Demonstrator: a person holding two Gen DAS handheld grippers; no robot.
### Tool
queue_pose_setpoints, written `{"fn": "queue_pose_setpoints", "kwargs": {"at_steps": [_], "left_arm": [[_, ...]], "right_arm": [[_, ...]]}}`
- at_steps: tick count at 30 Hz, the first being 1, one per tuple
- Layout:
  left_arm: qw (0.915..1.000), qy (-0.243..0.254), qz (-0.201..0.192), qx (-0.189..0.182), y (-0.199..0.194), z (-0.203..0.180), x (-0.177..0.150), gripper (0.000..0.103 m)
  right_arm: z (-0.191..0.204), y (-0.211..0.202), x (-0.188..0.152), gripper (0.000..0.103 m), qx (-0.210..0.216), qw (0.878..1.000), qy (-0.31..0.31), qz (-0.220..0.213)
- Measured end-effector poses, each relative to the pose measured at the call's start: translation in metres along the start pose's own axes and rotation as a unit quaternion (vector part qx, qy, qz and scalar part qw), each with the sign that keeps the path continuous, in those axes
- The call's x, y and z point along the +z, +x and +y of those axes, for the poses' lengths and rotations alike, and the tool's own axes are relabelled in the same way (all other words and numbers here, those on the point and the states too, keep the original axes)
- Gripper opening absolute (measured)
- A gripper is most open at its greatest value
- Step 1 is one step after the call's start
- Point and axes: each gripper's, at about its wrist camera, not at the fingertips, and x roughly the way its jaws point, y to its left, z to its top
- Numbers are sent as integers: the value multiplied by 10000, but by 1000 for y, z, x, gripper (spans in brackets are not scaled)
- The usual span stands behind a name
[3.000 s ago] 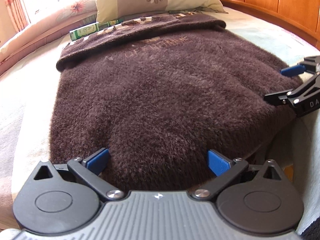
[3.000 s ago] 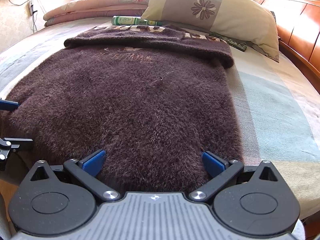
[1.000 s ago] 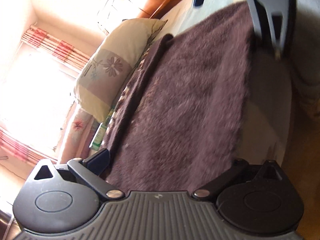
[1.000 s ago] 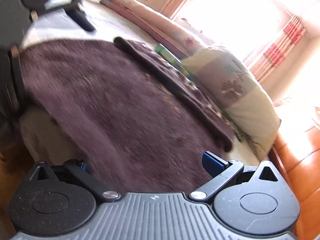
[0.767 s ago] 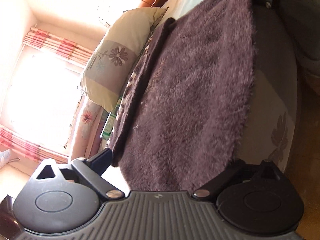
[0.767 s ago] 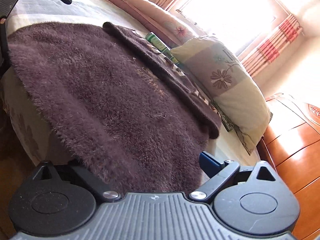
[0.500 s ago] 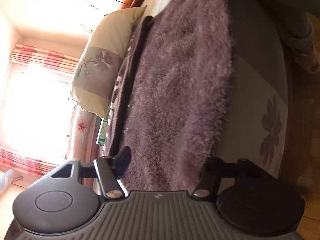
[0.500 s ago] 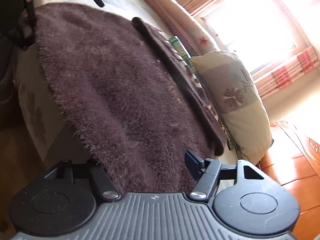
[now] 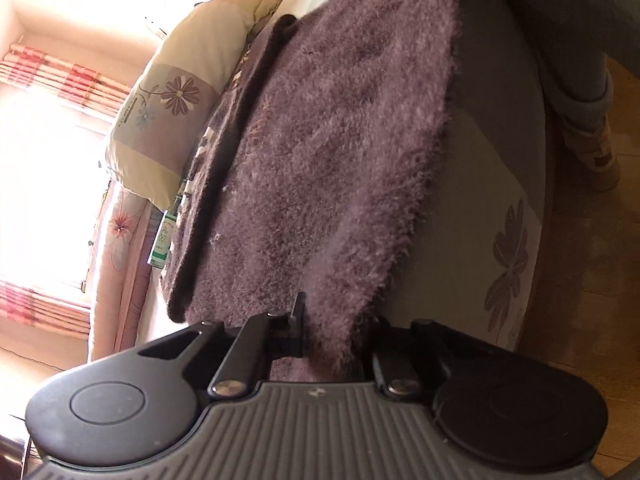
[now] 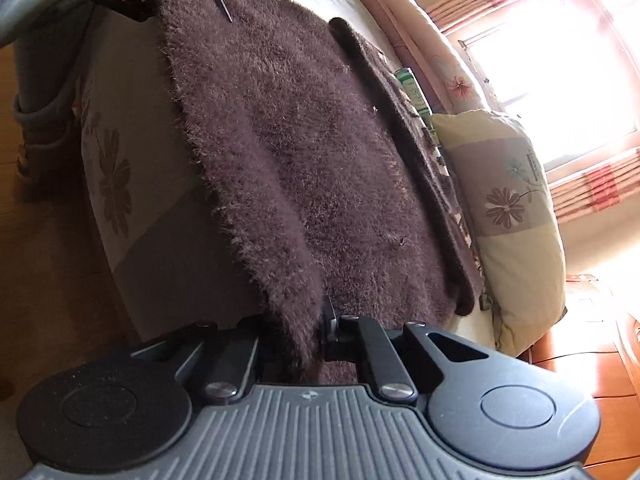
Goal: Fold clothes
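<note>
A fuzzy, dark brown sweater (image 9: 328, 152) lay spread flat on the bed (image 9: 492, 184), its long, soft pile catching the light, and its lower hem ran along the near edge of the mattress. The left gripper (image 9: 332, 332) was clamped on one corner of that hem, with the shaggy fabric bunched into a thick ridge between its black fingers. The right gripper (image 10: 298, 336) was pinched shut on the other hem corner in the same way, the cloth rising in a fold from between its fingers. Each gripper showed small at the top of the other's view, at the far end of the hem.

At the far end of the sweater a folded band of the same brown knit, with a pale pattern along it, lay across the garment. Beyond it, a plump cream pillow (image 10: 512, 216) with a mauve panel and printed flowers rested toward the head of the bed, and a slim green box (image 9: 164, 236) lay just beside the sweater's edge. The side of the mattress was smooth cloth printed with large leaf shapes. A person's grey trouser leg (image 9: 568, 36) stood beside the bed on the wooden floor (image 9: 592, 264).
</note>
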Motion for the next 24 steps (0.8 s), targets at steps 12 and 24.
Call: {"fn": "queue_pose_setpoints", "kwargs": {"at_steps": [12,24], "left_arm": [[9993,-178,-154,298,10,50,9,10],[9976,-224,-318,577,40,105,27,9]], "right_arm": [[-23,-10,-7,9,-318,9994,61,-133],[-90,15,16,8,-803,9961,271,-255]]}}
